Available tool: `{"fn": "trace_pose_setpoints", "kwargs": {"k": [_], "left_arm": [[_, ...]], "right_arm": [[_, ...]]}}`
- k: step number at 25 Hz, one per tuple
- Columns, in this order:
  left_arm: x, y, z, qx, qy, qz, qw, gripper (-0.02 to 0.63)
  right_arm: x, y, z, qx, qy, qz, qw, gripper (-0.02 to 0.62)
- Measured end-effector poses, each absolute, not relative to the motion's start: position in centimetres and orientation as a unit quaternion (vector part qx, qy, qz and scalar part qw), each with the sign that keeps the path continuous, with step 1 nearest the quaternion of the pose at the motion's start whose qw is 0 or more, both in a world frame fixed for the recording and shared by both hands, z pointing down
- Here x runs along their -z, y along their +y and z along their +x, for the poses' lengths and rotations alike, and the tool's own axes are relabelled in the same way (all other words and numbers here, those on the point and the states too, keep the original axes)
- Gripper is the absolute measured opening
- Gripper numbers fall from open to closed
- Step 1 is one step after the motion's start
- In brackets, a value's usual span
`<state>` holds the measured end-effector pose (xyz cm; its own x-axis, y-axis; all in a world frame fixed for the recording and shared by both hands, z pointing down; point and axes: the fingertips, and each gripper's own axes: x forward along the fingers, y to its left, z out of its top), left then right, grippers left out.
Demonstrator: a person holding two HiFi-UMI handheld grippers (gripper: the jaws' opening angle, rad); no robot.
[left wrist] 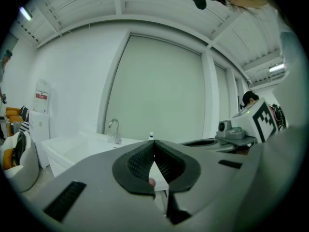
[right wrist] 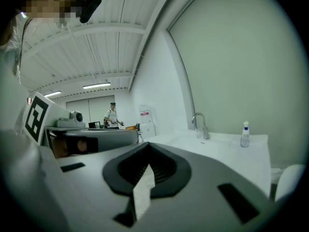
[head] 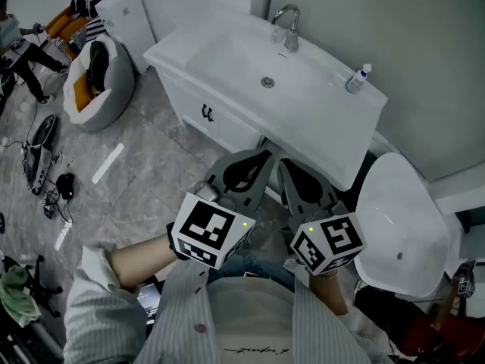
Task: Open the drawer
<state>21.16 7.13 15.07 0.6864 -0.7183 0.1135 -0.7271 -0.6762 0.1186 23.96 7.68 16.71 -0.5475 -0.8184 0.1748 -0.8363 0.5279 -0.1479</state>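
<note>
- Left gripper (head: 264, 158): held in front of the person's body, pointing at the vanity. Its jaws meet tip to tip with nothing between them.
- Right gripper (head: 285, 167): just right of the left one, apart from it. Its jaws are likewise closed and empty.
- Vanity cabinet (head: 241, 131): white, beyond both grippers, touched by neither.
- Drawer (head: 193, 97): white front on the cabinet's left part, below the counter edge, with a dark handle (head: 207, 113). It appears shut.
- Faucet (head: 287, 26): at the far rim of the basin.
- Small bottle (head: 358, 78): upright at the counter's right end.
- Toilet (head: 402, 226): white, right of the grippers, close to the cabinet's right end.
- Round cushion (head: 95, 82): grey and orange, on the floor at far left.
- Cables (head: 42, 158): loose on the floor at left.
- Obscured: the grippers cover the cabinet front's right part. Neither gripper view shows the drawer, only the countertop. A pinkish spot behind the left gripper's pads cannot be identified.
</note>
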Motion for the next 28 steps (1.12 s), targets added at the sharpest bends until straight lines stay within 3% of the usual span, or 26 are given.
{"fn": "trace_pose_setpoints", "kwargs": {"k": [28], "left_arm": [[-17.7,5.9,20.1,-0.056,-0.377,0.92,0.097,0.017]], "right_arm": [[-19.0,6.1,22.2,-0.131,-0.874,0.461,0.079,0.008]]}}
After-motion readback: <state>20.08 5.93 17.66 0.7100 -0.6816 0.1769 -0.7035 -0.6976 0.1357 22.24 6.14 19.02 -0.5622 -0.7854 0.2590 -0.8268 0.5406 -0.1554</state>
